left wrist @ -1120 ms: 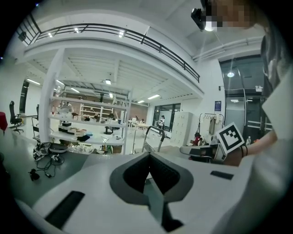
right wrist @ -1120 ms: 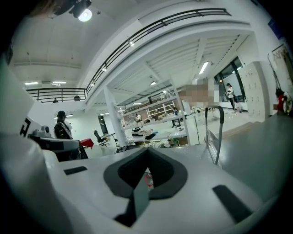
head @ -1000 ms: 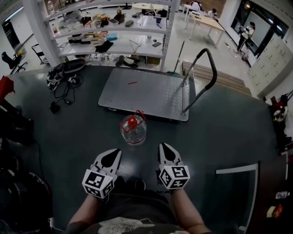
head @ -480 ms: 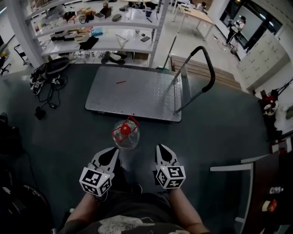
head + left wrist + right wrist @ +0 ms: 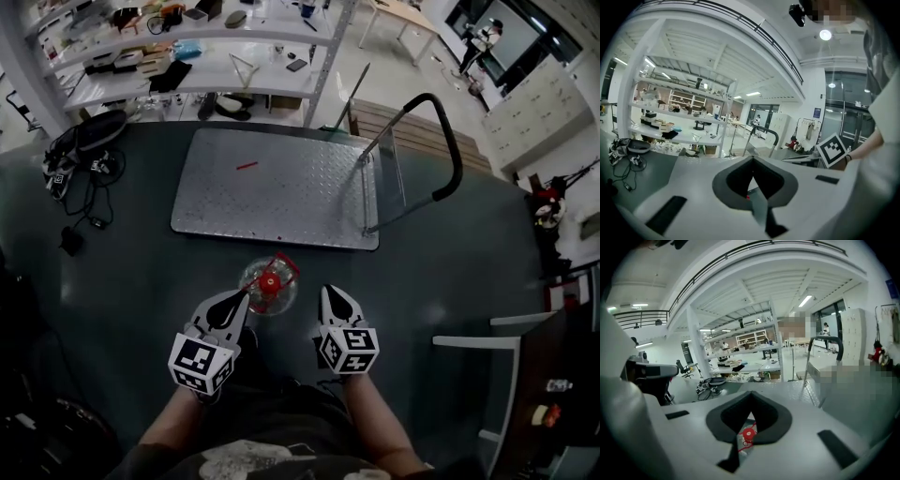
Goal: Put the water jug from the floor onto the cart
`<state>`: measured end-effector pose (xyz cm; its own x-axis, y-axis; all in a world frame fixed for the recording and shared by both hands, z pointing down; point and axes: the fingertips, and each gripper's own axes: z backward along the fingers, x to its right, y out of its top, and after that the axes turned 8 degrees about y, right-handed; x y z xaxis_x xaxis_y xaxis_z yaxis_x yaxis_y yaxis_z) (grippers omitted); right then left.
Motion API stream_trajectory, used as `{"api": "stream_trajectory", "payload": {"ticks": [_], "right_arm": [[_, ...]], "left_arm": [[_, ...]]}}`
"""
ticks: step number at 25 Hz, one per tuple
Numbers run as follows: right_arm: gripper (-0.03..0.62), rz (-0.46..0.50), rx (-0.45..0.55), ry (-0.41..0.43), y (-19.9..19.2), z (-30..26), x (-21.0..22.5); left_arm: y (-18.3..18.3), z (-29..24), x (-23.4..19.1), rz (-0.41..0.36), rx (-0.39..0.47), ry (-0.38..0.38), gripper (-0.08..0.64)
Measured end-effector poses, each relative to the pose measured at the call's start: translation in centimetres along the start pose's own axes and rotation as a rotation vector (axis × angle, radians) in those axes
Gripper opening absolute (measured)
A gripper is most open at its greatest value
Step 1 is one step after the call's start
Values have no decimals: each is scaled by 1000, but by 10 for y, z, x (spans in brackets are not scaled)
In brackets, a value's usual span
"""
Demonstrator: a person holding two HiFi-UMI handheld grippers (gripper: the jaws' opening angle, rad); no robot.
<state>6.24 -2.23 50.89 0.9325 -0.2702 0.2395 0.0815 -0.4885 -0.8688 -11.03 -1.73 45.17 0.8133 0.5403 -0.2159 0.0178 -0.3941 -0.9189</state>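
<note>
Holds left tool [image 5: 241, 297] and right tool [image 5: 328, 292] closed, gripping nothing. Finds clear plastic red-capped water jug [image 5: 269, 284] on floor between tool tips, nearer left; upright, long axis vertical, cap up.

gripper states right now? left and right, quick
Left gripper: closed, holding nothing.
Right gripper: closed, holding nothing.
Water jug sits on the floor, not gripped.

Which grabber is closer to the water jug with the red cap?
Left. The left gripper has its tip right at the lower-left edge of the water jug. The right gripper is off to the jug's right, with a gap.
</note>
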Motion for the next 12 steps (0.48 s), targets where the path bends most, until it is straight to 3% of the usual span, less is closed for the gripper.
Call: {"api": "stream_trajectory", "payload": {"ticks": [6,12], "right_arm": [[-9,-34,-7,-85,-8,-31,14],[-9,-27,-66,-115,-29,-63,28]], "left_arm": [[-11,-31,-40,-14,-38,-42,7],[-27,-55,-59,1,-81,-58,8]]}}
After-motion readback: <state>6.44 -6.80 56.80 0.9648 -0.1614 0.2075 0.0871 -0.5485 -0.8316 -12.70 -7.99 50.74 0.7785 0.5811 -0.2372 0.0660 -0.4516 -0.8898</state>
